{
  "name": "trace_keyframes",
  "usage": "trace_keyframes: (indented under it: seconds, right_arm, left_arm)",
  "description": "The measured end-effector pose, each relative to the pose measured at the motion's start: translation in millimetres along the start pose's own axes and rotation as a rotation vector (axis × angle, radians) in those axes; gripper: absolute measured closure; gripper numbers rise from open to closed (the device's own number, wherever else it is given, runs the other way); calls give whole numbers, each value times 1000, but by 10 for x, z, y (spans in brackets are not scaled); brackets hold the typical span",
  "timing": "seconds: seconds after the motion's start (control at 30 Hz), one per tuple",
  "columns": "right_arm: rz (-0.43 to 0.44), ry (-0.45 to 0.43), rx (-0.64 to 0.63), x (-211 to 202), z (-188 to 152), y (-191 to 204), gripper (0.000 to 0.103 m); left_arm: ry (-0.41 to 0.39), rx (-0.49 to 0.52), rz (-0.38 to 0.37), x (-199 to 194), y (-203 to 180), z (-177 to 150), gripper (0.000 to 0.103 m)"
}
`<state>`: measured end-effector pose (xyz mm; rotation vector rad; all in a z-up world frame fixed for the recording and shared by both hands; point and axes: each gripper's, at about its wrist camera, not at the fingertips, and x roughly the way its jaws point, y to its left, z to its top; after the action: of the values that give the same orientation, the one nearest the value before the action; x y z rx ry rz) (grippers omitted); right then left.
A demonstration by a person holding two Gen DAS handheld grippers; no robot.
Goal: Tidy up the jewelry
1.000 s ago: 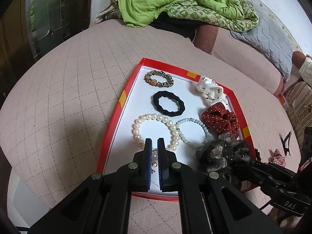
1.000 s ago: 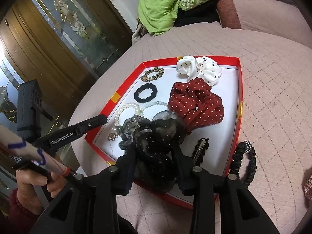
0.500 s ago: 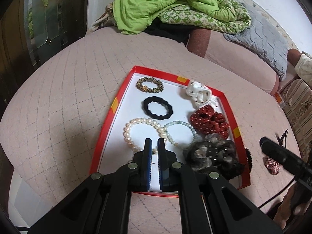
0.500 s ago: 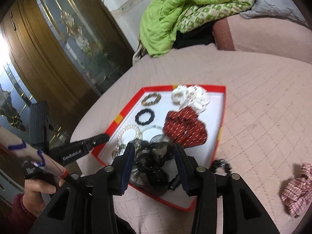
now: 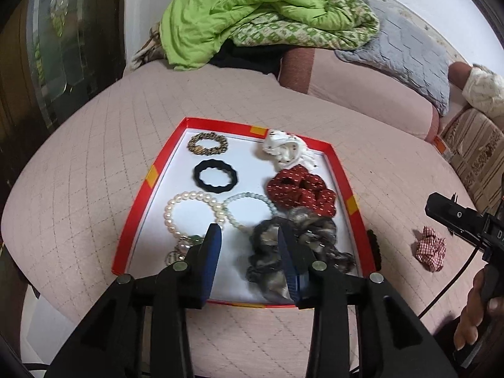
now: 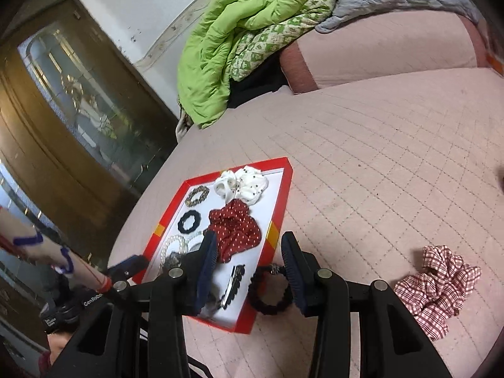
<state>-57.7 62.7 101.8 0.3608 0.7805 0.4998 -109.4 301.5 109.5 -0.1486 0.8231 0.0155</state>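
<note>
Two claws hang over a red-rimmed tray (image 5: pixel 135 217) set on a pink quilted bed (image 5: pixel 78 173). Left claw (image 5: pixel 249 236): jaws opening, nothing pinched between them, white tray floor showing in the gap. Pearl bracelet (image 5: pixel 176 211) lies just left of its left finger; pale bead bracelet (image 5: pixel 249 201) touches it on the right. Dark sheer scrunchie (image 5: pixel 318 236) sits in the tray's near right corner, partly behind the right finger. Further back: black ring (image 5: pixel 217 176), gold bracelet (image 5: pixel 206 145), red dotted scrunchie (image 5: pixel 302 189), white scrunchie (image 5: pixel 286 151).

Right claw (image 6: pixel 249 261): jaws apart, empty, above the tray's right rim. Black beaded tie (image 6: pixel 267 293) lies outside that rim on the bed; black hair clip (image 6: pixel 233 283) inside it. Plaid scrunchie (image 6: pixel 438 283) lies well apart to the right.
</note>
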Motion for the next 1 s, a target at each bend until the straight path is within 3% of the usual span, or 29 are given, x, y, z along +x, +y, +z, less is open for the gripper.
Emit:
trace_keyframes:
  seconds: [0.17, 0.27, 0.33, 0.43, 0.53, 0.8, 0.93, 1.0]
  right_arm:
    - [-18, 6, -66, -44, -124, 109, 57]
    - [-59, -15, -117, -115, -202, 189, 57]
    - [-84, -32, -155, -167, -243, 246, 57]
    - [-128, -64, -211, -269, -330, 355, 45]
    - [-170, -99, -261, -373, -427, 467, 41]
    - [-232, -186, -369, -691, -685, 827, 28]
    - [-262, -210, -419, -835, -829, 999, 24]
    - [-270, -215, -440, -900, -911, 1081, 24]
  left_arm:
    - [-33, 41, 28, -109, -185, -104, 65]
    - [-52, 41, 54, -193, -231, -176, 48]
    - [-69, 36, 76, -267, -235, -224, 43]
    - [-93, 33, 112, -367, -226, -277, 40]
    - [-124, 40, 150, -471, -229, -334, 30]
    - [-180, 5, 205, -815, -147, -420, 22]
    - [-238, -11, 275, -1087, -107, -503, 4]
    - [-278, 8, 300, -1222, -123, -546, 3]
